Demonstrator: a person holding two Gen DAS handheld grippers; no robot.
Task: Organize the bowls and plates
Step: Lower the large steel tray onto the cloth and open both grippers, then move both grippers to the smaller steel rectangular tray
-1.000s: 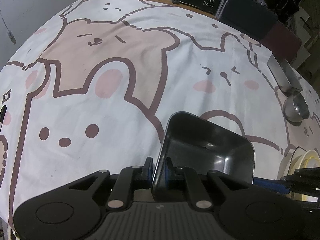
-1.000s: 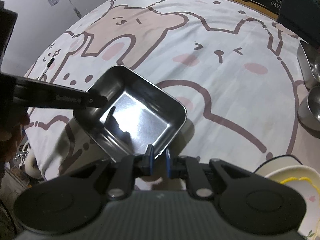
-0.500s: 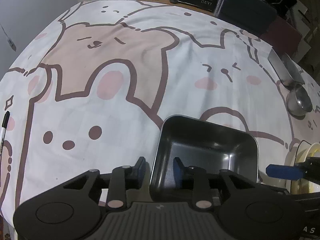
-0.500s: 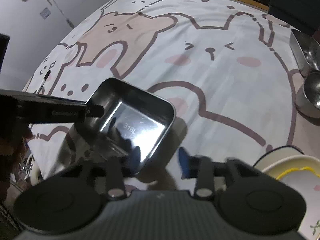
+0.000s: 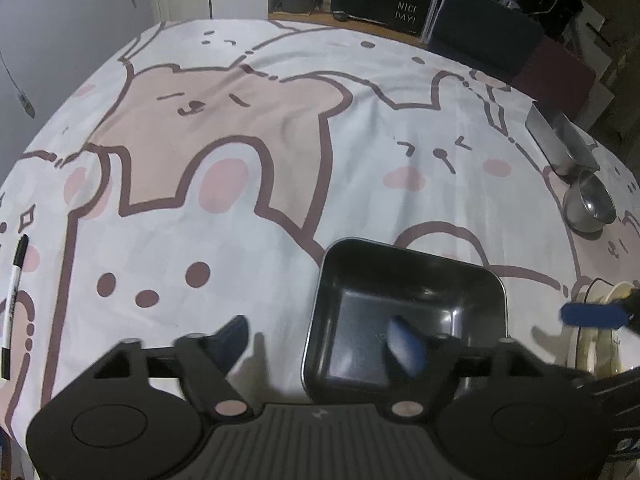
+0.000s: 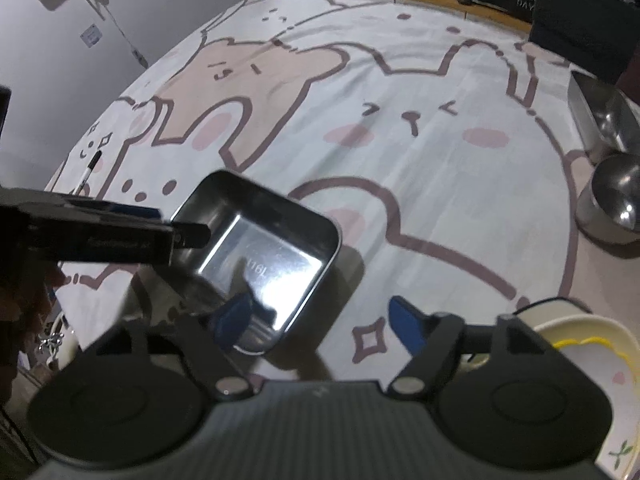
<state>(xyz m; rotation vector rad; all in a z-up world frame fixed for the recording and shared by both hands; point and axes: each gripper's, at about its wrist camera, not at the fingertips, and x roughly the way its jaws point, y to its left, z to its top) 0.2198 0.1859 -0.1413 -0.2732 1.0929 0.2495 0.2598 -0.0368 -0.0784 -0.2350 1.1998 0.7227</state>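
- Where it sits on the cloth (image 5: 280, 184) near the front edge, the tray (image 5: 404, 320) is a rectangular steel dish with rounded corners — dark inside from the left wrist, mirror-bright from the right wrist (image 6: 260, 256), where a stamped mark shows on its floor.
- Nothing lies inside the tray.
- Left gripper (image 5: 320, 340) is spread wide: one blue pad (image 5: 406, 346) hangs over the tray's interior and the other is outside its left wall, with nothing between them gripped.
- Right gripper (image 6: 320, 320) is also wide open and empty; its left pad is at the tray's near corner, though contact cannot be told, and the other is off to the right over bare cloth.
- At the far right a round steel bowl (image 5: 590, 206) stands just in front of a long steel pan (image 5: 560, 144); both look empty.
- Cream plates (image 6: 580, 344) sit at the near right, one with a yellow scalloped line.
- Only the right wrist shows the left gripper's arm reaching over the tray; the left wrist shows the marker (image 5: 12, 304) up close at the left edge.
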